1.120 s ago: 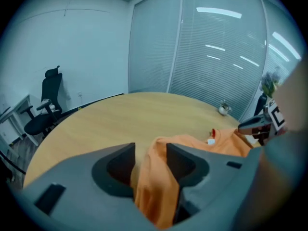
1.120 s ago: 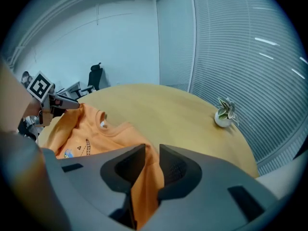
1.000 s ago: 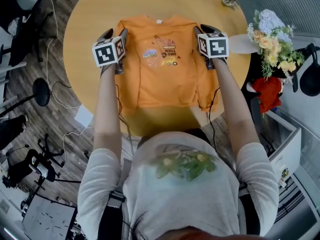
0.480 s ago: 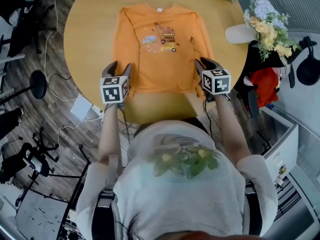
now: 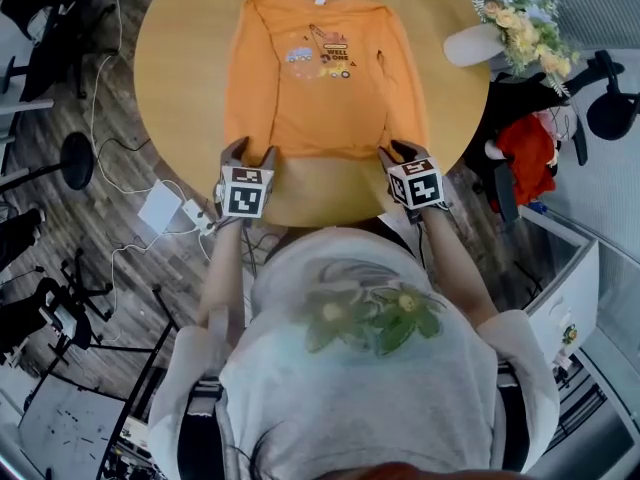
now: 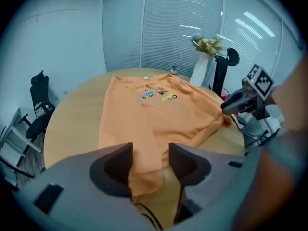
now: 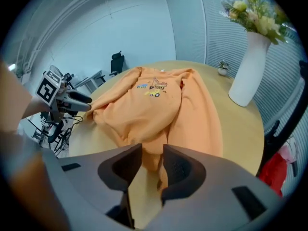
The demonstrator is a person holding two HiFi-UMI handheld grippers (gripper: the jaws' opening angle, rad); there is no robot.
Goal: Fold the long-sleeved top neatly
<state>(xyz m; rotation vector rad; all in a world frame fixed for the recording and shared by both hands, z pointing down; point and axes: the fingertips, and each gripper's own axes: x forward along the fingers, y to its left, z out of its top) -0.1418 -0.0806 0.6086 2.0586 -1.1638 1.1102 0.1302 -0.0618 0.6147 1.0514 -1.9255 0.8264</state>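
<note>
While hovering at the near edge of table [image 5: 180, 88], straddle the two near corners of top [image 5: 320, 108]: left gripper [image 5: 250, 151] at the left corner, right gripper [image 5: 398, 151] at the right, well apart. Probably placed so to lift both corners at once and carry hem toward collar in one even fold. Angled steeply down at the cloth, as suits a grab off a flat surface.

On the left, jaws wide, with a flap of orange cloth lying in the gap, touching one pad and clear of the other: no pinch yet. On the right, jaws narrower and just been opening, again with cloth between them. No firm pinch apparent there either, so judged a grip about to be taken, not one already made.

As for top itself: spread flat mid-table, print up, collar far, hem near, sleeves lying down along the sides. Somewhat rumpled by the right cuff and may want smoothing.

For containers: white vase [image 5: 470, 43] at table's right rim, near the right sleeve but apart from it, filled with flowers [image 5: 515, 13]. Worth keeping swung cloth clear of it, being tall and likely easy to tip. Beyond it, small pot [image 7: 222, 69] at the far rim, holding a little plant.
</note>
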